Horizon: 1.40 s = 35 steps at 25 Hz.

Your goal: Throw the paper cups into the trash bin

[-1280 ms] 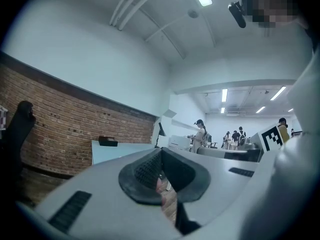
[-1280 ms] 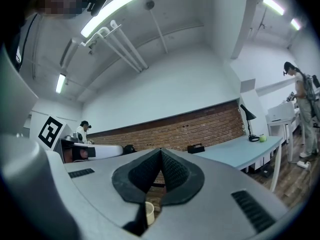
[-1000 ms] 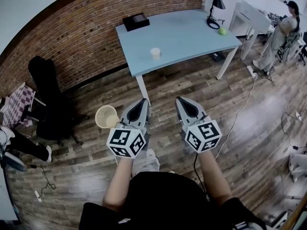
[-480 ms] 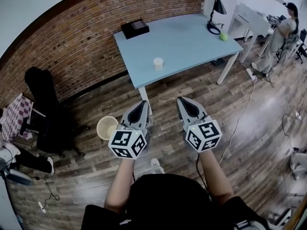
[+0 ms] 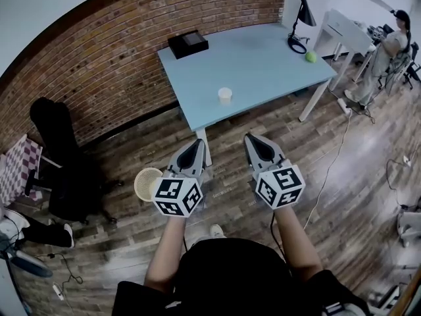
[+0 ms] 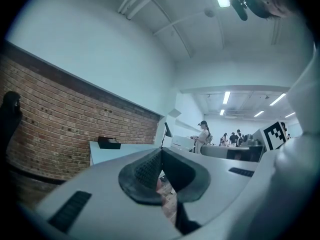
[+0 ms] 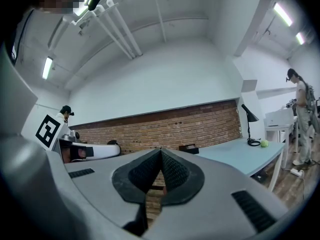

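Ahead, the paper cup (image 5: 225,95) stands well beyond both closed jaws.

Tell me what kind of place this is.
Probably an open office or lab workspace: a light blue table with a desk lamp stands by a brick wall, and a person stands at a white desk beyond.

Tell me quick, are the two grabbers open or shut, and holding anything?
Left gripper: shut, holding nothing.
Right gripper: shut, holding nothing.
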Available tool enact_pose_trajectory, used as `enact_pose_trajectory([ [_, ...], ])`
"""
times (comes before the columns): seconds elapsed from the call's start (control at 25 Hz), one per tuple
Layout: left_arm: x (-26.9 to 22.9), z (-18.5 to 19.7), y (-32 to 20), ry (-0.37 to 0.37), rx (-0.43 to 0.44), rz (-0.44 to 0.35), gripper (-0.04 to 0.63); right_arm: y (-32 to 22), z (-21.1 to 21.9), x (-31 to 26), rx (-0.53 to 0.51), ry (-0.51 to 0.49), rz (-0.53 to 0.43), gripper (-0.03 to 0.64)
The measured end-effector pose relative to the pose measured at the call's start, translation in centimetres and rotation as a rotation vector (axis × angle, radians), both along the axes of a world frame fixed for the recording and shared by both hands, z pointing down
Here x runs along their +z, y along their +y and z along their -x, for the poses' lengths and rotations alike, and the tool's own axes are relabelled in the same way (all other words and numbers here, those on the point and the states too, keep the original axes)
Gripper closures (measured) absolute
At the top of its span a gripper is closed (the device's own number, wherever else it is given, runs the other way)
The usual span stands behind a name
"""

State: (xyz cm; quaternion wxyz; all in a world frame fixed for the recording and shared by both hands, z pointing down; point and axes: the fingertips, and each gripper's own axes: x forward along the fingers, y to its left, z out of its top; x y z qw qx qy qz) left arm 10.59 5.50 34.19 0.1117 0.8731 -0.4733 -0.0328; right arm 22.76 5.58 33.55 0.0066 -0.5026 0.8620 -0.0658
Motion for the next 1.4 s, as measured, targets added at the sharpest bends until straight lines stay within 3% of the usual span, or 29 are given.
enact_pose_trajectory([
  [0.12, 0.6, 0.8, -1.4, -0.015, 0.009, 0.003, 0.592, -1.4, 0.8, 0.2, 0.012, 0.003, 0.005, 0.614],
  [0.4, 1.5, 1.7, -3.0, -0.15, 0.078, -0.026, 0.592, -3.6, 2.7, 0.4, 0.045, 0.01, 0.016, 0.614],
  [0.84, 2.4, 2.7, -5.3, -0.112, 0.111, -0.01, 0.592, -5.8, 3.8, 0.8, 0.062, 0.014, 0.024, 0.614],
  [1.4, 2.8, -0.3, -8.8, -0.101, 0.12, 0.001, 0.592, -9.4, 0.9, 1.3, 0.073, 0.025, 0.024, 0.614],
])
